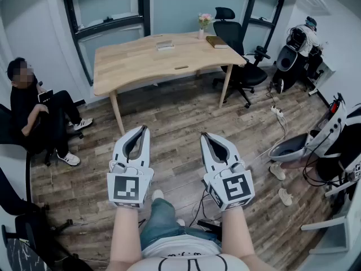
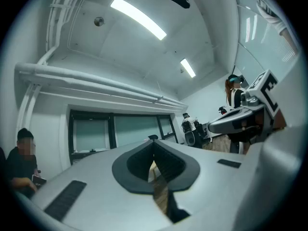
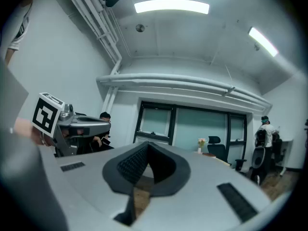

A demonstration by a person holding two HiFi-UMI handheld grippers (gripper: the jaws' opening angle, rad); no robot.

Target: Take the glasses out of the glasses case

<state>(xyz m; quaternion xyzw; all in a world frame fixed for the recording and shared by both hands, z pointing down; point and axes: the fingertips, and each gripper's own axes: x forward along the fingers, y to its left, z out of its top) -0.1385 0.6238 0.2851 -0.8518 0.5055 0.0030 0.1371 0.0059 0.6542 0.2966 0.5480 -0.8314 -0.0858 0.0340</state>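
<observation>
Now we hold both grippers out over the floor [image 1: 180, 109], the left gripper [image 1: 144, 129] and right gripper [image 1: 203, 134] each with jaws closed together on nothing. Ahead stands a table [image 1: 135, 61]. A small grey case [image 1: 164, 44], seemingly the glasses case, lies near its far edge, well apart from both grippers.

The head camera is looking steeply down from above onto the left gripper [image 1: 143, 130], the right gripper [image 1: 204, 135] and the wooden table [image 1: 141, 61] farther off. Each gripper camera is sitting close behind its own jaws, facing roughly level towards the windows [image 2: 134, 131] and catching the other gripper at its edge
</observation>
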